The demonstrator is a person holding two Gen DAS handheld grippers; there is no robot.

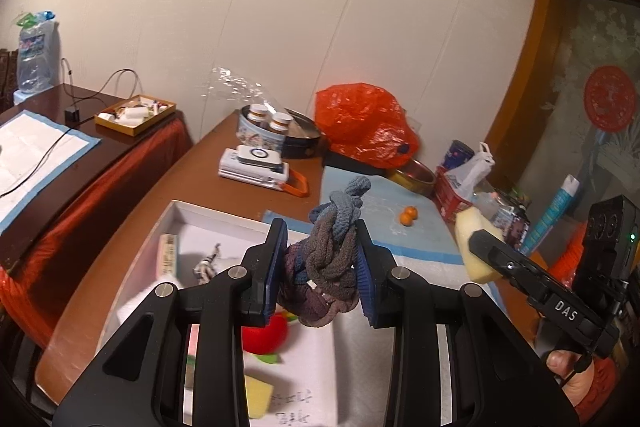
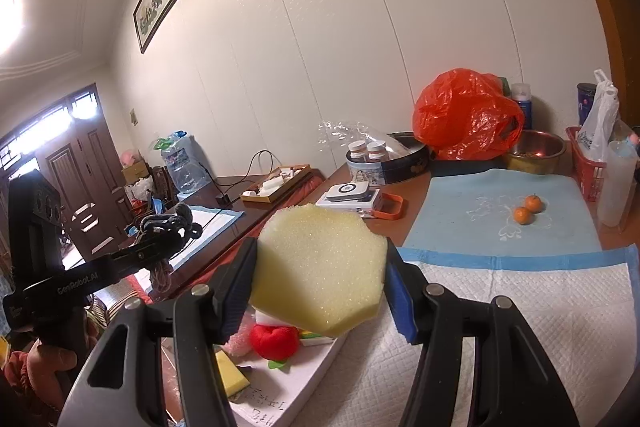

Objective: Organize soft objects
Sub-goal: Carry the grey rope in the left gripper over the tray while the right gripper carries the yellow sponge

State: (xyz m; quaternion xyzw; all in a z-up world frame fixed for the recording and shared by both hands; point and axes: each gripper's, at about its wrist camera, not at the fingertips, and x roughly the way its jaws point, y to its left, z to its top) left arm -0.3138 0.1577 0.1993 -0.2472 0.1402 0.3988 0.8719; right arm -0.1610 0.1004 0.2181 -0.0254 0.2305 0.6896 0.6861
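Observation:
My left gripper (image 1: 322, 267) is shut on a knotted grey, blue and purple fabric rope (image 1: 334, 251) and holds it above a white box (image 1: 176, 211). The rope also shows at the left of the right wrist view (image 2: 168, 227). My right gripper (image 2: 320, 283) is shut on a pale yellow sponge (image 2: 320, 267), held above the table; it also shows in the left wrist view (image 1: 478, 247). In the box lie a red plush fruit (image 1: 266, 337), a small yellow sponge (image 1: 258, 397) and other small items.
An orange plastic bag (image 1: 364, 125), a round tin with bottles (image 1: 266, 131), a white device stack (image 1: 256, 167), a metal bowl (image 2: 534, 149), a red basket (image 2: 586, 167) and two small oranges (image 2: 528, 209) on a blue pad (image 2: 500, 211) sit on the brown table.

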